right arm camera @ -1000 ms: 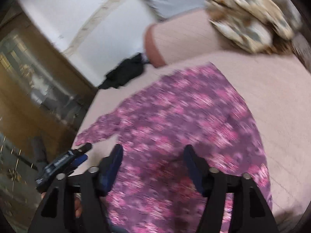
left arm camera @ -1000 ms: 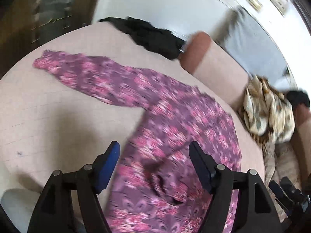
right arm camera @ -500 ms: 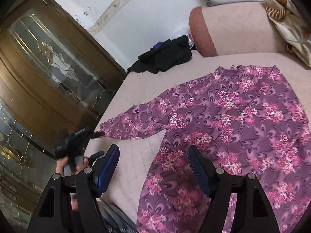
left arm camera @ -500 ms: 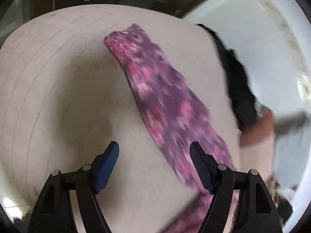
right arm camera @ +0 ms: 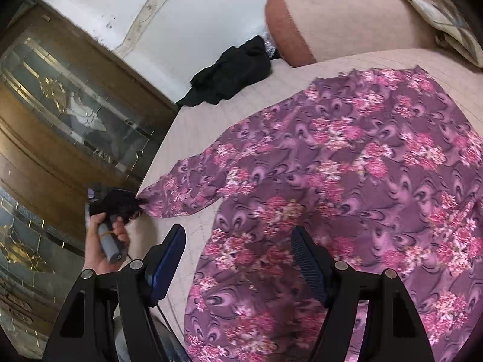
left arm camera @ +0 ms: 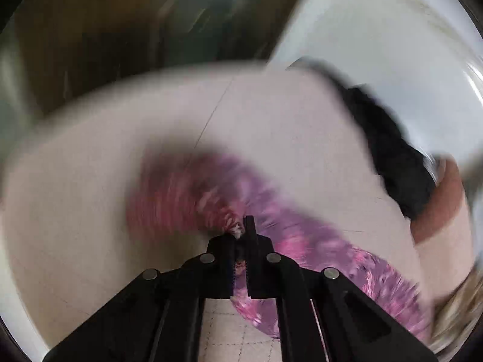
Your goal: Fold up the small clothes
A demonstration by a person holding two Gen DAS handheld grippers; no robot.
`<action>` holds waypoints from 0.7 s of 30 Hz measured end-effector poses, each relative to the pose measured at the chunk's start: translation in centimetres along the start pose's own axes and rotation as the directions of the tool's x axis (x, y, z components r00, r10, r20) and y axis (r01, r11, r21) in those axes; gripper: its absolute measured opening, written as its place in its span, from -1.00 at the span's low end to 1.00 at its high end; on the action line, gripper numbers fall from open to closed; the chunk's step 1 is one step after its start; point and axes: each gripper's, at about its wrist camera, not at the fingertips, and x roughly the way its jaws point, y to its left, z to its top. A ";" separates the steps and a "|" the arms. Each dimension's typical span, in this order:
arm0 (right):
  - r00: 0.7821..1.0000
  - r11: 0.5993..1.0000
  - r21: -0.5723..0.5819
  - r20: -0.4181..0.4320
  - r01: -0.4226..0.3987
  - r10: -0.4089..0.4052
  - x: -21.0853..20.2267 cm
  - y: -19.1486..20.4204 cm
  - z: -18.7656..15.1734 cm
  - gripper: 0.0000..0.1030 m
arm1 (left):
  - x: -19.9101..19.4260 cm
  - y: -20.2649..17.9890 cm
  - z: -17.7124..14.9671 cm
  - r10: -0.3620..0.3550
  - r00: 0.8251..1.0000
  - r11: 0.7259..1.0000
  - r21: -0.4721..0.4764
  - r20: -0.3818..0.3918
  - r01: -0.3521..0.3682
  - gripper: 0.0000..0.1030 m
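Observation:
A purple floral garment (right arm camera: 347, 181) lies spread on a pink bed (right arm camera: 193, 120). Its long sleeve (right arm camera: 187, 190) reaches out to the left edge of the bed. My left gripper (left arm camera: 241, 235) is shut on the cuff end of that sleeve (left arm camera: 211, 199); the left wrist view is blurred by motion. It also shows in the right wrist view (right arm camera: 120, 205), held in a hand at the sleeve's tip. My right gripper (right arm camera: 238, 259) is open and empty, hovering above the lower part of the garment.
A black garment (right arm camera: 232, 72) lies at the far corner of the bed by the white wall. A pink bolster (right arm camera: 332, 21) and a patterned cloth (right arm camera: 440, 15) sit at the back. A wooden door with glass panels (right arm camera: 60, 105) stands left of the bed.
My left gripper went from open above the sleeve to shut on its cuff end. The right gripper stayed open and shifted a little closer over the garment.

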 end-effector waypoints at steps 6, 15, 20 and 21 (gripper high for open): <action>1.000 0.998 0.057 -0.011 -0.021 0.022 -2.2 -2.4 0.9 0.50 | -13.3 -10.3 -7.6 -0.304 0.941 0.897 0.378 0.152 0.229 -0.91; 0.996 0.985 0.162 0.077 -0.066 0.054 -6.1 -10.2 3.0 0.50 | -14.5 -21.0 -29.1 -0.396 0.873 0.364 0.824 -0.286 0.435 -0.90; 0.998 0.943 0.325 0.042 -0.066 0.055 -4.8 -16.8 2.8 0.53 | -11.4 -21.9 -35.5 -0.228 0.888 0.165 0.883 -0.399 0.439 -0.32; 0.997 0.936 0.345 0.041 -0.072 0.061 -4.5 -17.3 2.7 0.53 | -11.8 -21.9 -35.7 -0.242 0.871 0.140 0.873 -0.428 0.467 -0.01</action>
